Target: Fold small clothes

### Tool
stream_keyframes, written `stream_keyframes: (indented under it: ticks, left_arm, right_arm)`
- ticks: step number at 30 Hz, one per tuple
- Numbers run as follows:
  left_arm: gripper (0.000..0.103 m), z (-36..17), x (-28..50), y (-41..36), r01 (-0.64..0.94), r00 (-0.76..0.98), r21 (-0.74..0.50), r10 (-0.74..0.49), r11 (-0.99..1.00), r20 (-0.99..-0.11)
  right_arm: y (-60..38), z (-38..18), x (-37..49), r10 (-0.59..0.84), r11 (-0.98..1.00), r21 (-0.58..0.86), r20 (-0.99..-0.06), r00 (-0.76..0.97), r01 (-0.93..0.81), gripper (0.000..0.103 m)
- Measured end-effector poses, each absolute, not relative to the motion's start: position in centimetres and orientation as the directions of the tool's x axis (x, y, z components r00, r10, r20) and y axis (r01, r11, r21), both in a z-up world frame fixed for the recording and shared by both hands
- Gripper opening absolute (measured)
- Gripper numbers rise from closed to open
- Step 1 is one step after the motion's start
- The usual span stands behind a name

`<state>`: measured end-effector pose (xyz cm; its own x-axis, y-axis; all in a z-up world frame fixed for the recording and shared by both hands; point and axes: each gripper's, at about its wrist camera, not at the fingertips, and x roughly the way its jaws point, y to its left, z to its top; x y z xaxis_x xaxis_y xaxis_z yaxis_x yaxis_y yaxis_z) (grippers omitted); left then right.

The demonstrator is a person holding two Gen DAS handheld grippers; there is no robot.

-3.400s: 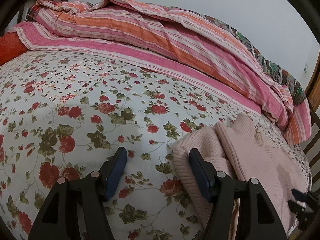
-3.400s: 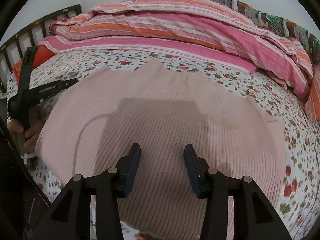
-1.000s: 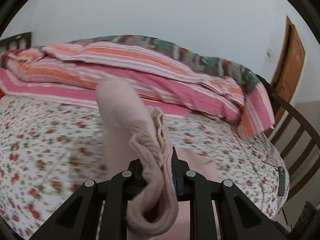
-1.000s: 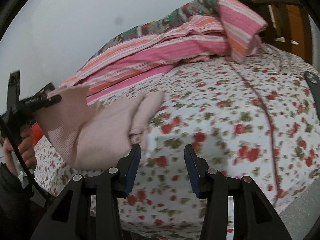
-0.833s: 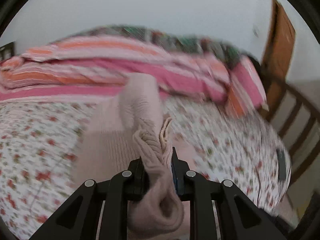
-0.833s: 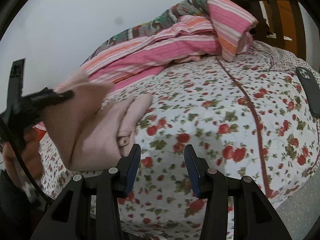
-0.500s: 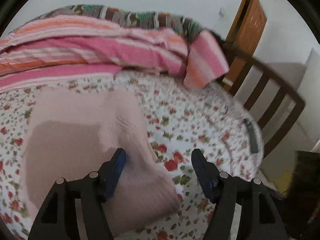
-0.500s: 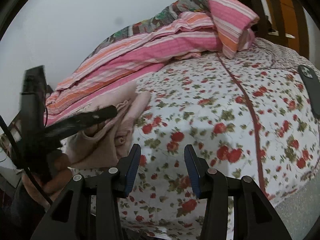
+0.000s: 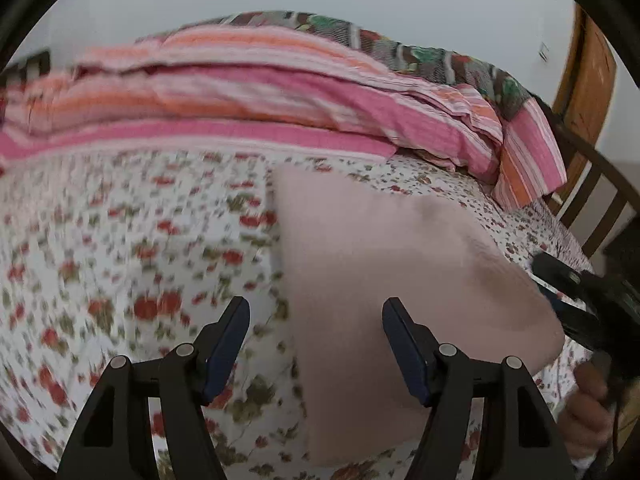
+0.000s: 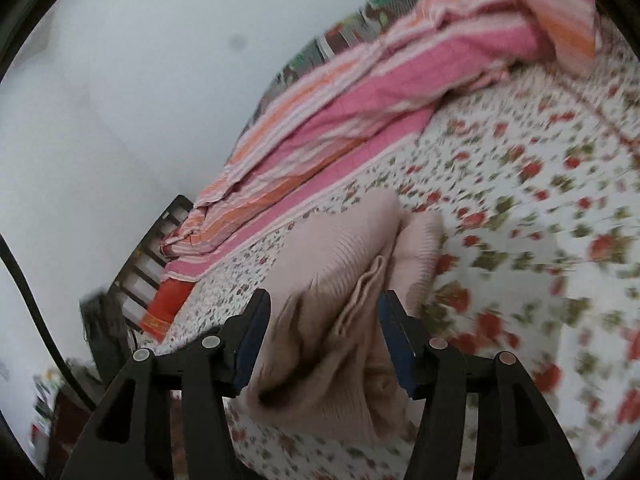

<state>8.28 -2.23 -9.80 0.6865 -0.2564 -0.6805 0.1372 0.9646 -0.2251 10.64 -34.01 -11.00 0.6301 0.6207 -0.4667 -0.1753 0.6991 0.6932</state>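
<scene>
Left wrist view: the left gripper (image 9: 316, 344) hangs above the floral bed (image 9: 120, 248) with its jaws apart and nothing clamped; they sprang open a moment ago, and only the left edge of the folded pink sweater (image 9: 384, 264) lies under the gap. The sweater rests flat on the bed, a rough rectangle whose long axis runs from the near edge away toward the striped quilt (image 9: 280, 96), and most of it lies to the right of this gripper's centre line. At the far right the right gripper (image 9: 576, 296) and the hand (image 9: 592, 392) holding it reach in at the sweater's right side. Right wrist view: the right gripper (image 10: 320, 344) has its jaws spread, having just been widening, with the bunched layers of the sweater (image 10: 340, 280) lying between the pads; whether the pads touch the knit is unclear, but they do not appear to pinch it. From here the sweater stretches straight ahead along the fingers, so the right gripper looks the nearer one for the coming fold or tidy of that thick edge.
</scene>
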Motion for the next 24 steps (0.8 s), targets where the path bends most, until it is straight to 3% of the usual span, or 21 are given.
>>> stream_keyframes:
  ticks: [5,9,11,14,17,21,22,24]
  left_arm:
    - [0.067,-10.6,8.1,-1.0,0.118,0.688,-0.260,-0.268,0.958,-0.674]
    - [0.067,-10.4,8.7,-0.6,0.131,0.702,-0.304,-0.305,0.944,-0.644]
    - [0.067,-10.1,9.1,-0.3,0.141,0.708,-0.335,-0.331,0.932,-0.624]
    - [0.067,-9.9,9.6,-0.5,0.156,0.706,-0.337,-0.343,0.929,-0.619]
    - [0.067,-10.1,10.6,-1.1,0.164,0.689,-0.336,-0.352,0.927,-0.633]
    - [0.067,-11.2,11.7,-2.1,0.170,0.642,-0.336,-0.363,0.926,-0.675]
    - [0.067,-11.6,12.0,-2.6,0.178,0.628,-0.325,-0.362,0.929,-0.689]
    - [0.067,-12.0,12.1,-2.9,0.182,0.628,-0.315,-0.357,0.931,-0.692]
  right_arm:
    - [-32.1,-13.2,14.6,0.622,0.695,0.713,-0.534,0.573,-0.091,0.054]
    - [-29.9,-13.1,15.6,0.550,0.787,0.608,-0.615,0.565,-0.104,0.026]
    - [-30.2,-11.6,14.3,0.571,0.783,0.589,-0.555,0.604,-0.199,0.020]
    - [-32.1,-11.1,12.1,0.590,0.760,0.598,-0.468,0.658,-0.256,0.019]
    - [-32.9,-14.1,12.5,0.511,0.816,0.559,-0.580,0.635,-0.146,0.019]
    - [-34.9,-14.2,12.3,0.535,0.776,0.621,-0.558,0.634,-0.108,0.020]
    - [-35.0,-13.8,12.1,0.513,0.791,0.603,-0.565,0.646,-0.102,0.023]
    - [-34.9,-13.5,11.8,0.486,0.814,0.572,-0.582,0.652,-0.096,0.039]
